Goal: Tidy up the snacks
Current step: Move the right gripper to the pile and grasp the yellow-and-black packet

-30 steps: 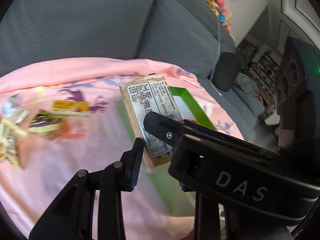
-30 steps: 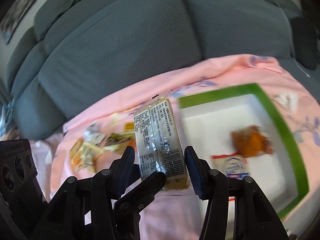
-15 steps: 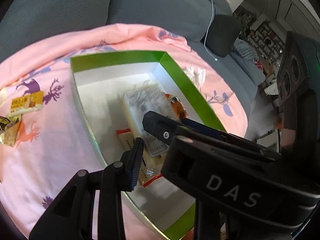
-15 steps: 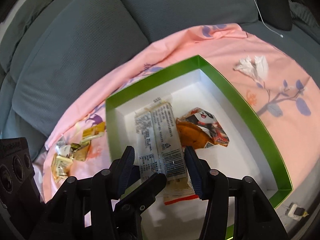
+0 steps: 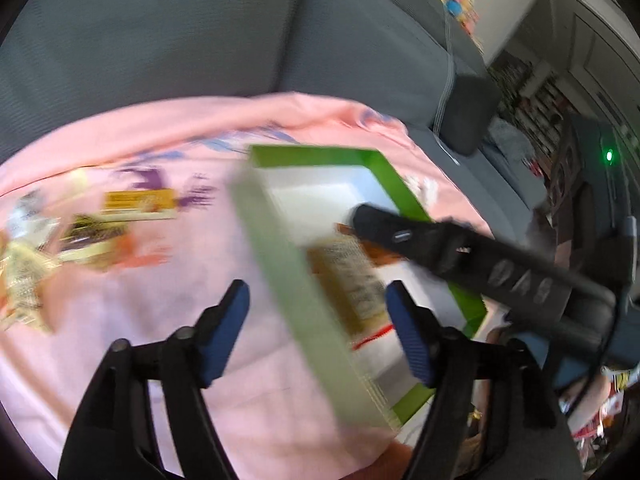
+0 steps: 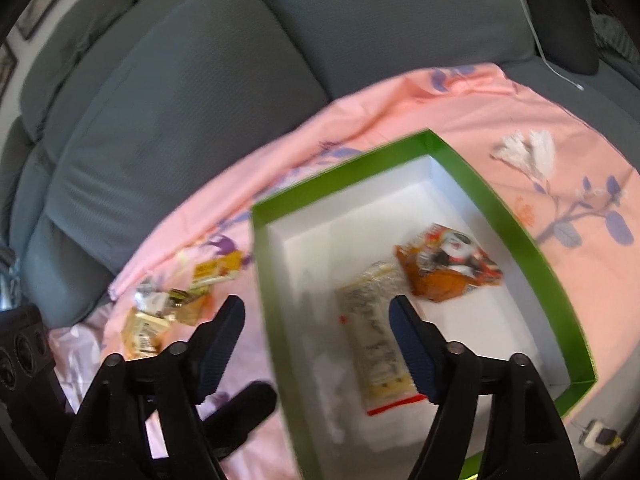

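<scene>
A green box (image 6: 520, 232) with a white inside lies on a pink cloth (image 6: 460, 96). In it are a long clear biscuit pack (image 6: 376, 340) and an orange panda snack bag (image 6: 448, 264). The right gripper (image 6: 316, 344) hovers over the box's left wall. Its jaws are opening, and the pack lies loose below, beside the right pad, with nothing pressing it. In the blurred left wrist view the left gripper (image 5: 316, 332) is also opening over the box (image 5: 360, 156) edge, holding nothing. The biscuit pack (image 5: 348, 280) lies beyond it. A black finger of the right gripper crosses that view.
Several small loose snacks (image 6: 160, 312) and a yellow pack (image 6: 216, 272) lie on the cloth left of the box. A grey sofa back (image 6: 200, 100) rises behind. A crumpled white tissue (image 6: 524, 152) lies right of the box, and a black cushion (image 6: 560, 40) sits at the far right.
Both grippers carried the long biscuit pack from over the cloth into the box, then opened and let it go. It now lies on the box floor. The left view has swung back toward the loose snacks.
</scene>
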Tool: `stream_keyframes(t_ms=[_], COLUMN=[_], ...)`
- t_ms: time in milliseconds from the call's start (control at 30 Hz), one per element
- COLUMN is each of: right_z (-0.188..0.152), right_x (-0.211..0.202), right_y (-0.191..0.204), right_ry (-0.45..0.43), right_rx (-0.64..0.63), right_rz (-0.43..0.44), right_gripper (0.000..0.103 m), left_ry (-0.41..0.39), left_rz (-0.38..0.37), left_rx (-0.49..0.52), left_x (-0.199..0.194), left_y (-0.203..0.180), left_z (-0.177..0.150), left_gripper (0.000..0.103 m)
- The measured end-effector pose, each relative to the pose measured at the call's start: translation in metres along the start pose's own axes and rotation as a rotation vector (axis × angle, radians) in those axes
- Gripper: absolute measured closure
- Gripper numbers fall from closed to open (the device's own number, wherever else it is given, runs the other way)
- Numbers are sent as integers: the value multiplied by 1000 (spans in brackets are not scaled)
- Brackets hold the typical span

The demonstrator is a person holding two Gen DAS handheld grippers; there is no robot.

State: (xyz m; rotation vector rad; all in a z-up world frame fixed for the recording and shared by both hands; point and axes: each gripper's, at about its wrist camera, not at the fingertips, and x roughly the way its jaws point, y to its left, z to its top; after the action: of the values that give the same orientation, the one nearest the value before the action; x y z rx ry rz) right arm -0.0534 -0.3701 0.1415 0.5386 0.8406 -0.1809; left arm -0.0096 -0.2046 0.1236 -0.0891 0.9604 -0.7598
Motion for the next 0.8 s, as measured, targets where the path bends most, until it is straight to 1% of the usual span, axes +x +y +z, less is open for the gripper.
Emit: stream_keyframes(t_ms=[33,100,133,167,200,300,333,400,467,500,600,700,767,800], right_z=[0,-2,-3,-5,-7,-12,-14,-19,-24,-27,-32,-31,-28,-26], right_x=[0,0,1,2,4,13,20,40,60,73,99,122,140,151], right_y=[4,16,22,30,39,64,73,91,108,118,143,163,170,173], right_ry=[-4,-9,-10,-11,-10,5,21,84,145,173,188,185,209,228], right_rx=[-6,-25,-35,-48,-65,-110,-124,-151,-168,-185,-252,-315,-315,-291], right_rz=[18,49,57,63,65,92,114,156,172,162,110,60,46,40], right_gripper=[25,22,22,21,21,21,21,21,21,21,21,21,21,21], left_ry=[-15,-47,-58,-69,-75,-84,-82,-80,-74,-70,-51,-18,-21,-25], left_rz=[20,83,116,168,203,273,290,331,354,359,359,335,346,346], left_rx=[-17,-57,-73,-98,-119,-193,-219,-275,-329,-359,-445,-475,-503,-506], left_x=[-9,-30,-38,-49,-57,-78,-83,-92,-97,-99,-97,-86,-85,-85], left_y=[10,35,45,61,72,108,119,140,161,170,194,210,219,220], left_z=[-2,-8,-11,-15,-18,-31,-37,-52,-70,-79,-103,-112,-112,-111], left_gripper=[23,16,15,15,15,15,15,15,15,15,15,15,15,15])
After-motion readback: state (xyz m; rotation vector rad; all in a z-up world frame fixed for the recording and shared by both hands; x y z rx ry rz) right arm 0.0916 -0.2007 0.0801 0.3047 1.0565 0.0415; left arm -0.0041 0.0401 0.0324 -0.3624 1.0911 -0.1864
